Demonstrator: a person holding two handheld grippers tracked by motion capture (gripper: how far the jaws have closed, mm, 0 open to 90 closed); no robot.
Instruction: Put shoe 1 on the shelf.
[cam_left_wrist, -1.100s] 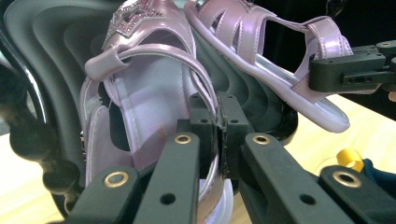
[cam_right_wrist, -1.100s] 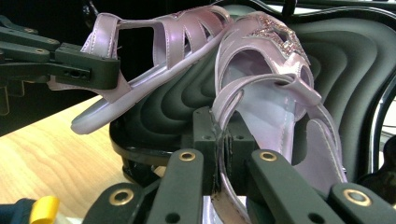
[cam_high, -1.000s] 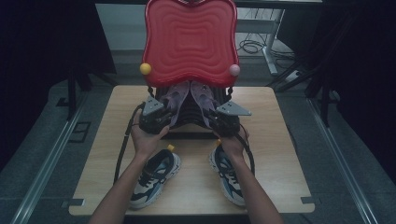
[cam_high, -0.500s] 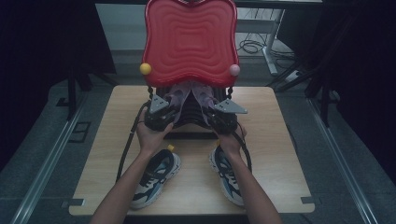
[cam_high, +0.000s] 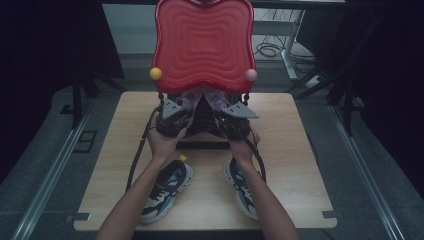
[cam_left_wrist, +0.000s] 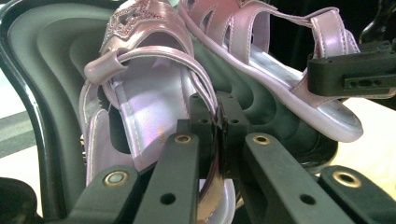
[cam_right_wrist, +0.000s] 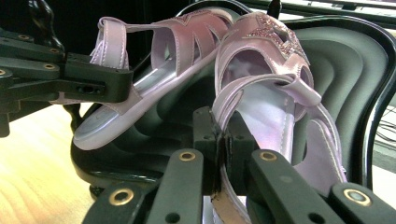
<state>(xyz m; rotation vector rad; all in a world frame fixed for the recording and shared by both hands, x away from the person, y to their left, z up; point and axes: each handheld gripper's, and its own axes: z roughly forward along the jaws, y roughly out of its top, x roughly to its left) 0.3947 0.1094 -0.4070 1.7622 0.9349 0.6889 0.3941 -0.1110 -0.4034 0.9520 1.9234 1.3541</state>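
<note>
Over the wooden table (cam_high: 300, 150), behind the tilted red tray (cam_high: 202, 45), I hold two pink sandals against its black underside: my left gripper (cam_left_wrist: 217, 135) clamps one sandal's strap (cam_left_wrist: 187, 77), my right gripper (cam_right_wrist: 218, 140) pinches the other's strap (cam_right_wrist: 233, 100).

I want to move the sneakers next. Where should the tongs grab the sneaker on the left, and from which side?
Probably the collar rim at the heel end of the left sneaker, coming from above. The shoe lies sole-down on the table with its opening facing up and its heel toward the person's side, so one jaw could slip inside and one outside. The other sneaker lies apart, leaving room.
</note>
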